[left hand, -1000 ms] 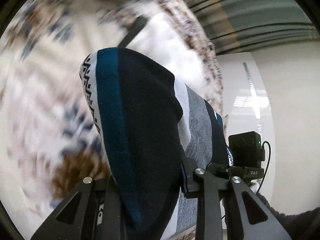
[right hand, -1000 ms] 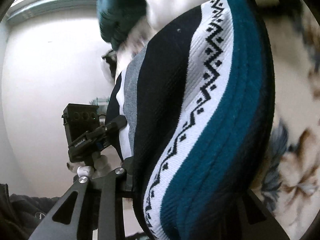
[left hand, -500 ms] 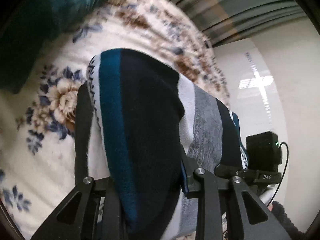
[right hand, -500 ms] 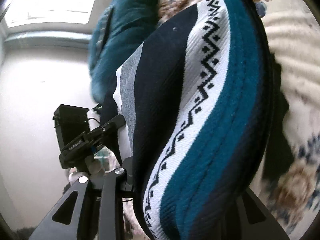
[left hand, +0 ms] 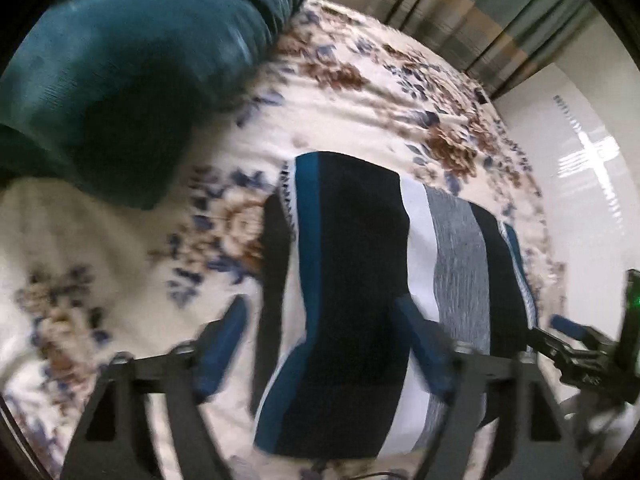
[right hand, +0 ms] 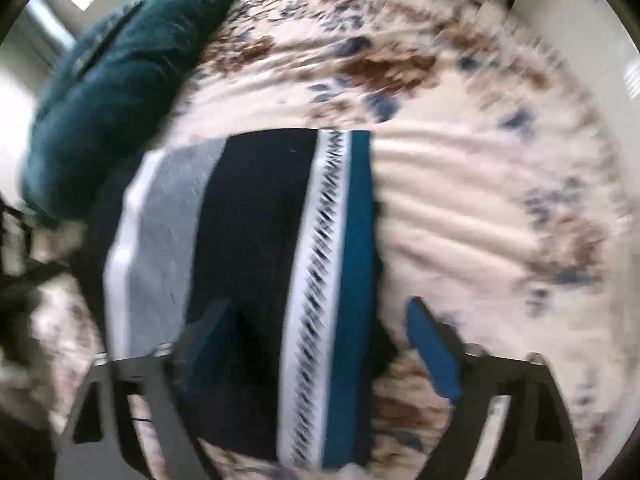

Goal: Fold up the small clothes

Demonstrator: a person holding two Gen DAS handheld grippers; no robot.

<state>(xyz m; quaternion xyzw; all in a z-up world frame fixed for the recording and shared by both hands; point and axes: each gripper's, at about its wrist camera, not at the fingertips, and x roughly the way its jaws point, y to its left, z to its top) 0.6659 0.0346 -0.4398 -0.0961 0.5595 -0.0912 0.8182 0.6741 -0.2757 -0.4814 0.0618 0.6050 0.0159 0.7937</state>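
So on the far left there's a teal pillow (left hand: 132, 64) sitting on the floral bedspread (left hand: 360, 92). The striped garment (left hand: 360, 300) lies folded on the bed in the middle, navy, white, grey and teal bands. The left tool (left hand: 324, 344) is opening wide, blue pads (left hand: 224, 340) off the fabric, cloth just lying between them. Same deal with the right tool (right hand: 320, 344) at the garment's right end: jaws opening, gripping nothing. Both views are pretty blurry.
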